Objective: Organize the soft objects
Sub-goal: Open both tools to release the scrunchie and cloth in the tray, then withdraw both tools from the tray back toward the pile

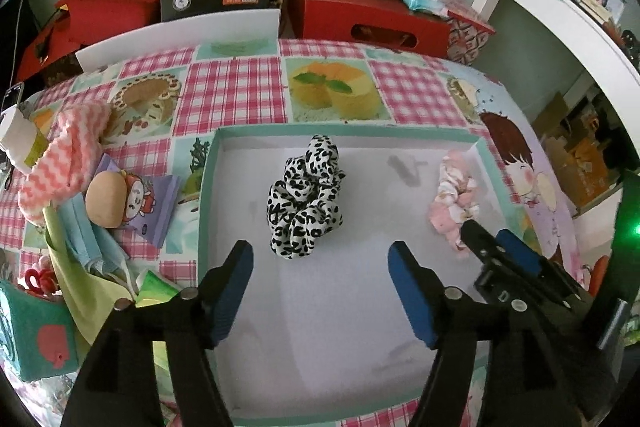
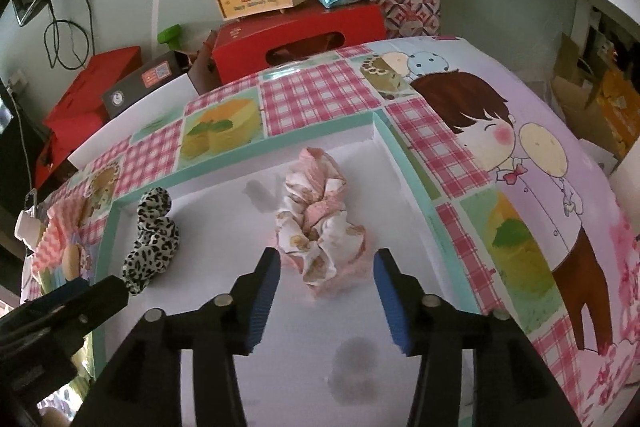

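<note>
Leopard-print scrunchie [image 1: 305, 198]: soft cloth with a slight satin sheen, gathered in folds. Pink scrunchie [image 2: 320, 223]: matt printed cloth, crumpled. Tray [image 1: 208, 187]: smooth matt white card floor; tablecloth [image 1: 236, 87] looked glossy and smooth.

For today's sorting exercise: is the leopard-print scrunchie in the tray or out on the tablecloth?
In. The leopard-print scrunchie lies on the white floor of the tray, inside its teal rim, free of both tools.
</note>
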`<state>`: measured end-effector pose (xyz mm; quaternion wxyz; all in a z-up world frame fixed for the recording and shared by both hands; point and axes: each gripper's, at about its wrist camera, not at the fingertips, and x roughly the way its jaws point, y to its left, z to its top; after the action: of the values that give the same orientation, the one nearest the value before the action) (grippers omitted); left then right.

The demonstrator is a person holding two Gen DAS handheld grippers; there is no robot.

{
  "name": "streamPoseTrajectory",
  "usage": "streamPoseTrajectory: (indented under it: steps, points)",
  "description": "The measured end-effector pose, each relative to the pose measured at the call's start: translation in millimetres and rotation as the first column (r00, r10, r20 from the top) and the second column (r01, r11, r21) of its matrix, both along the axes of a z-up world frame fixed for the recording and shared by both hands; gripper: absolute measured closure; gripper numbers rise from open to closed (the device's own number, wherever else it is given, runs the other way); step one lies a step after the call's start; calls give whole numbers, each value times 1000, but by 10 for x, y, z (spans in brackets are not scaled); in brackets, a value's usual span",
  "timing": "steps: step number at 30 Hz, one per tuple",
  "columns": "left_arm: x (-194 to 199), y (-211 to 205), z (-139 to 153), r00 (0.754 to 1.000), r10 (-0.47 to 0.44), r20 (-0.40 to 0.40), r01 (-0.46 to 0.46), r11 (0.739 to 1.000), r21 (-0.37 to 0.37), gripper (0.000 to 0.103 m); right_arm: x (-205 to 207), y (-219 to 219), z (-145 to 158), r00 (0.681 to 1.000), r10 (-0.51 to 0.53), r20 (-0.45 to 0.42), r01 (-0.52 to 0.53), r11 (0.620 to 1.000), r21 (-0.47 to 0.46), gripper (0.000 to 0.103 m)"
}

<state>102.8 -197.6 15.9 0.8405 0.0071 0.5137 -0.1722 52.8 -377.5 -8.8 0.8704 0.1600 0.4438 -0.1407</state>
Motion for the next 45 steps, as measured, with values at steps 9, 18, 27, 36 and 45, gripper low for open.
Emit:
streamPoseTrajectory:
  steps: [9,18,27,36,45]
  points:
    - [8,134,-16,1000,19,-3,-19,999,-26,18,44,98,-34,999,27,-31,-28,999,-27,28]
    - [20,282,7,998,61,17,-60,996,-64,13,43,116,9,1000,28,4,-28,998,-65,0]
    - [47,474,82,993,103,64,-97,991,-87,2,45,122,31,999,17,30,-17,1000,-6,0]
    - [139,804,114,981,182,72,-173,977,-122,2,39,117,31,998,-11,56,4,992,129,0]
    - [288,1194,133,969,241,53,-231,962,-145,2,108,318,27,998,26,54,-30,996,79,0]
